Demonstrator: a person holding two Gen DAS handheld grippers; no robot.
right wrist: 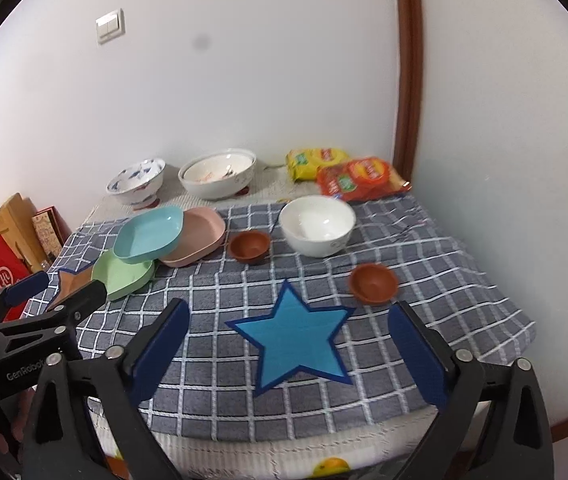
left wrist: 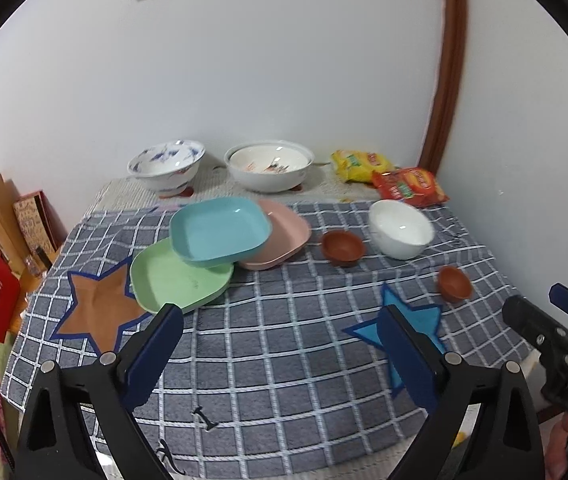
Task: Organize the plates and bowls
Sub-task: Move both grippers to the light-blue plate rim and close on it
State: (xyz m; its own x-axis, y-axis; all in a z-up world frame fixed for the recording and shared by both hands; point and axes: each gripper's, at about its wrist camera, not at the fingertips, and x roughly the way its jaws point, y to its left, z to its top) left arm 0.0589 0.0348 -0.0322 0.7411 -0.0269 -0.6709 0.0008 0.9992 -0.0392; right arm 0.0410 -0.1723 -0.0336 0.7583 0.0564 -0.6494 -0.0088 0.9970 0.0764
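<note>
Both the left gripper (left wrist: 280, 330) and right gripper (right wrist: 290, 326) hover wide-jawed and empty short of the blue star patch (right wrist: 292, 340), beyond which overlapping blue plate (left wrist: 220, 232), pink plate (left wrist: 284, 240), green plate (left wrist: 180, 276), brown bowls (right wrist: 374, 283) and white bowl (right wrist: 316, 226) await sorting.

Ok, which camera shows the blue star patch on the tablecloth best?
The right wrist view: the blue star patch lies whole between its open fingers. In the left wrist view, a finger covers part of it.
</note>
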